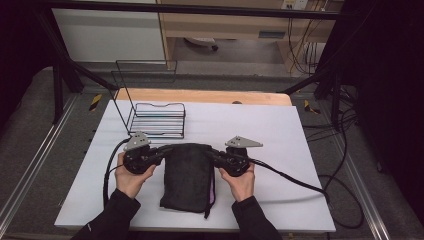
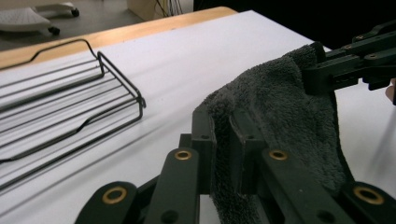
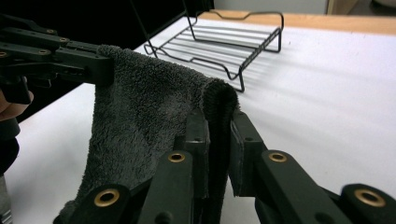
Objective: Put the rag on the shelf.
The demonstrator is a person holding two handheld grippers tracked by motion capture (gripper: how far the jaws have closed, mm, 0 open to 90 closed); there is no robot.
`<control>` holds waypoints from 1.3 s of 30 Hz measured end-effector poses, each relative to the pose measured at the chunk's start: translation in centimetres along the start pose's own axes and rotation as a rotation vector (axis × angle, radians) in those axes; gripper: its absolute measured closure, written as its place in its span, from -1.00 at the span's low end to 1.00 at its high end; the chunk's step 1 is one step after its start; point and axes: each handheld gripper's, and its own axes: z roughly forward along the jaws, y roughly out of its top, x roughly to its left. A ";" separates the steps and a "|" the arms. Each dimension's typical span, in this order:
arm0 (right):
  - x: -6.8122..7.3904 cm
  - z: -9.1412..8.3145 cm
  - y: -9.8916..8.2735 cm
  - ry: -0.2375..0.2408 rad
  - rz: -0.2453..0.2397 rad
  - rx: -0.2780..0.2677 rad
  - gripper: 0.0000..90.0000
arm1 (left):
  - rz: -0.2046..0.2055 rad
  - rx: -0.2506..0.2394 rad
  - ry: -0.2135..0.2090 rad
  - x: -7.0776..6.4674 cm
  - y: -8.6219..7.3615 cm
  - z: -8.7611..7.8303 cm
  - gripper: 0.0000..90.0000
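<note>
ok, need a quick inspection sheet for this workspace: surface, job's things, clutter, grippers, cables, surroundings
Surface: white tabletop with a wooden strip along the far edge.
Job's things: dark grey towel, folded, its far edge held at both corners, the rest hanging down to the table.
Clutter: black wire rack at the far left of the table, nothing in it.
Grippers: left gripper shut on the towel's left corner; right gripper shut on its right corner.
Cables: one black cable trails from the right gripper off the table's right edge; another loops from the left gripper.
Surroundings: black frame bars, grey floor, wooden furniture beyond, more cables on the floor at right.
</note>
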 end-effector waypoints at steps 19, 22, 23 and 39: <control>1.6 -2.2 2.6 0.002 -0.071 -0.101 0.80 | 0.020 -0.101 -0.012 -0.9 1.9 -2.5 0.83; 1.8 -2.4 3.1 0.001 -0.083 -0.114 0.80 | 0.023 -0.117 -0.012 -0.9 2.2 -3.0 0.83; 1.9 -2.5 3.2 0.001 -0.091 -0.118 0.80 | 0.022 -0.123 -0.012 -0.9 2.3 -3.1 0.83; 3.0 -3.0 5.3 -0.008 -0.149 -0.196 0.80 | 0.037 -0.196 0.005 -0.6 4.0 -4.6 0.83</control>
